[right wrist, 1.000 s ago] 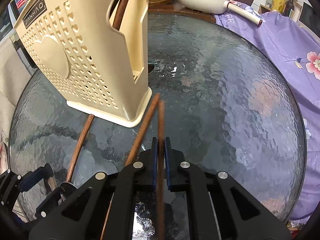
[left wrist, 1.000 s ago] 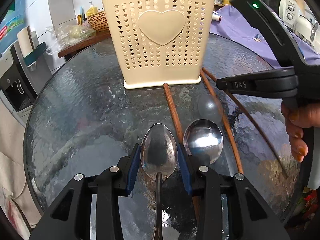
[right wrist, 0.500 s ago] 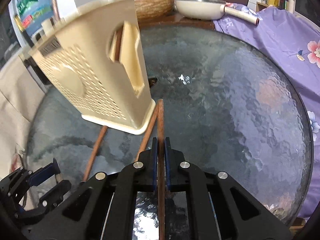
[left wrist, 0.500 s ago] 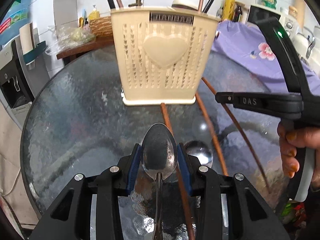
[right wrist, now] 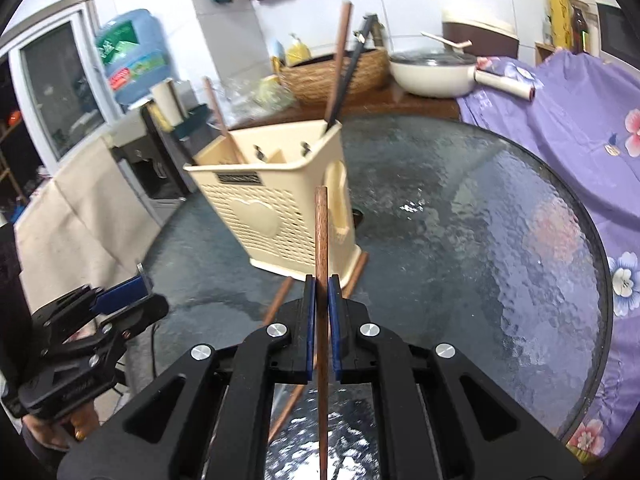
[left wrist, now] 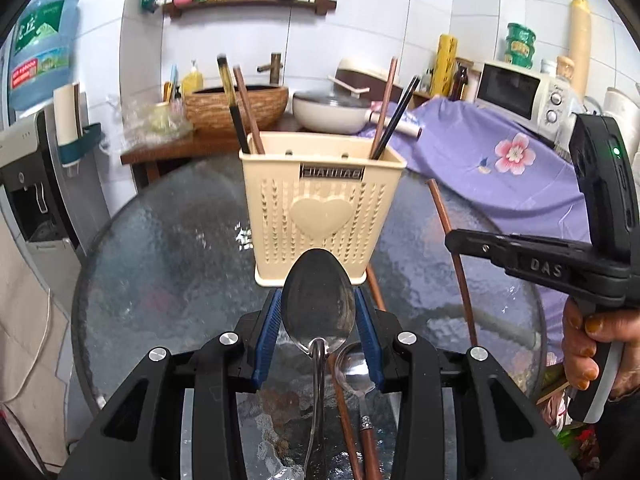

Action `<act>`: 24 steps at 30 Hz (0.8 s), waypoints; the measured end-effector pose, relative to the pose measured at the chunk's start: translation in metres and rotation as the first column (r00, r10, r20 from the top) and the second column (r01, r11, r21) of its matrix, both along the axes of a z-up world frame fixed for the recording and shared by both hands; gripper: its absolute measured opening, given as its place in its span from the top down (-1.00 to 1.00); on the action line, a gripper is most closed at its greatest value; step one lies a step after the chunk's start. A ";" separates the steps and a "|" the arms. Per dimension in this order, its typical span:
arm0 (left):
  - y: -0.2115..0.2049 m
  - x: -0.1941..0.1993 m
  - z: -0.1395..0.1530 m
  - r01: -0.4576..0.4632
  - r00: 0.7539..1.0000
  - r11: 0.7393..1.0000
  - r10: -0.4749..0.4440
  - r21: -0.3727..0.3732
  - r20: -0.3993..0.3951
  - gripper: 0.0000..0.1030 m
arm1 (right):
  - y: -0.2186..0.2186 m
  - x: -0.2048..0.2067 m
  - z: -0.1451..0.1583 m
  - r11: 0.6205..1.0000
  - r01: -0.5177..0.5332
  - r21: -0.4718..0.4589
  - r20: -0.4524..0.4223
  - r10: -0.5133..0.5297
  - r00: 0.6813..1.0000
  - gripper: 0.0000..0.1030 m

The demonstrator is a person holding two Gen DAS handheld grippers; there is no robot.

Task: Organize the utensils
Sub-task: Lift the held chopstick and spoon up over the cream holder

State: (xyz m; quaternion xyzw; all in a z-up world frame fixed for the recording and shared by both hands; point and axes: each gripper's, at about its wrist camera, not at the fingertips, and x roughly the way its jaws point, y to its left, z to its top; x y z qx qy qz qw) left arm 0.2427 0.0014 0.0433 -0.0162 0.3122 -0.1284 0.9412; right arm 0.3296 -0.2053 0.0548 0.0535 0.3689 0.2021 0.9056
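Between the left jaws sits a gripped spoon (left wrist: 318, 300); only the right view shows jaws clamping a chopstick (right wrist: 321, 240).

Steel spoon (left wrist: 318, 300), wooden chopstick (right wrist: 321, 240) held aloft

Both claws have risen off the table (left wrist: 160, 248), lifting the spoon (left wrist: 318, 300) and chopstick (right wrist: 321, 248).

holder label (left wrist: 331, 169): blurred, unreadable | spoon handle (left wrist: 315, 420): cut off by bottom edge
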 end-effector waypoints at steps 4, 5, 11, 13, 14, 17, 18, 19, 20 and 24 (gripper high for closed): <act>0.000 -0.005 0.008 0.008 1.000 1.000 -0.007 -0.028 0.016 0.30 | 0.000 -0.012 0.010 0.999 -0.041 0.028 0.008 0.040 0.999 0.86; 0.001 -0.006 0.010 0.010 1.000 0.999 -0.010 -0.031 0.020 0.30 | -0.001 -0.014 0.013 0.998 -0.048 0.032 0.013 0.048 0.999 0.86; 0.005 -0.003 0.019 0.016 0.999 0.998 -0.013 -0.066 0.043 0.30 | -0.003 -0.029 0.030 0.997 -0.065 0.046 0.043 0.063 0.997 0.86; 0.005 -0.002 0.021 0.018 0.999 0.996 -0.014 -0.084 0.043 0.30 | -0.004 -0.030 0.034 0.996 -0.070 0.052 0.047 0.068 0.997 0.86; 0.006 -0.001 0.022 0.014 0.999 0.996 -0.010 -0.088 0.045 0.30 | -0.005 -0.031 0.036 0.996 -0.074 0.059 0.048 0.071 0.996 0.86; 0.007 0.002 0.025 0.004 0.998 0.995 0.001 -0.102 0.055 0.30 | -0.006 -0.033 0.043 0.995 -0.076 0.065 0.060 0.072 0.996 0.86; 0.008 0.003 0.026 0.003 0.998 0.994 0.003 -0.107 0.057 0.30 | -0.006 -0.035 0.047 0.995 -0.076 0.066 0.069 0.072 0.995 0.87; 0.009 0.005 0.028 0.003 0.998 0.993 0.004 -0.115 0.057 0.30 | -0.007 -0.036 0.050 0.995 -0.076 0.068 0.074 0.071 0.995 0.87; 0.009 0.007 0.029 0.002 0.998 0.992 0.005 -0.123 0.059 0.30 | -0.007 -0.036 0.053 0.994 -0.078 0.072 0.078 0.072 0.994 0.86; 0.010 0.013 0.036 -0.009 0.997 0.991 0.019 -0.137 0.072 0.30 | -0.007 -0.036 0.067 0.992 -0.092 0.084 0.092 0.084 0.992 0.87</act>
